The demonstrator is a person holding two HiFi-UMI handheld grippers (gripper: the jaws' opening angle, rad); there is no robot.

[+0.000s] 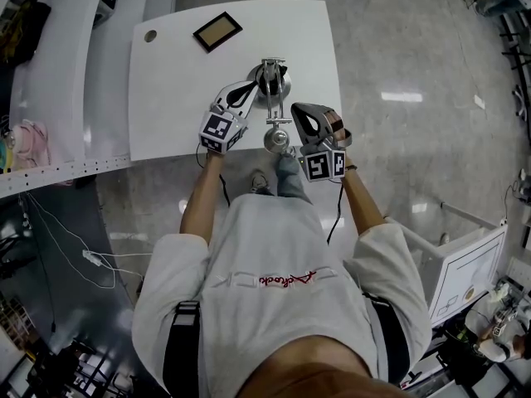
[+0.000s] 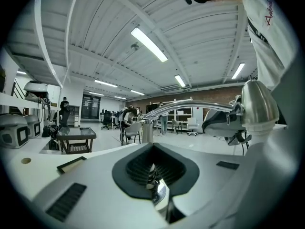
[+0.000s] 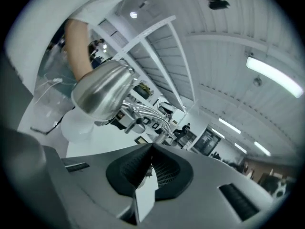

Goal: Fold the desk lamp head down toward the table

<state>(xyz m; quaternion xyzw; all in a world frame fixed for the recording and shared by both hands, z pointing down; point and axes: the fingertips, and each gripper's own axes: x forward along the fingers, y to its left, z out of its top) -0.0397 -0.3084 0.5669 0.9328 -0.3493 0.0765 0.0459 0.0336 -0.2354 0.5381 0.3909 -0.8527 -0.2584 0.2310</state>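
The left gripper (image 2: 152,174) is clenching its jaws on nothing beside the desk lamp (image 2: 190,105). The right gripper (image 3: 151,170) is likewise pressing its jaws together empty near the lamp head (image 3: 102,94).

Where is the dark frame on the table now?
In the head view, the frame lies on the far left of the table, between a round hole and the lamp.

Left gripper (image 2: 152,174): 2 jaws together, nothing gripped between them.
Desk lamp head (image 2: 259,104): brushed-metal dome, at right, above the jaws.
Lamp arm (image 2: 190,104): chrome, running roughly level from the head leftward to an upright post (image 2: 147,132).
White table (image 2: 95,152): bears 1 dark picture frame (image 2: 71,163) and 1 round hole (image 2: 26,160).
Person's white shirt (image 2: 267,37): upper right.
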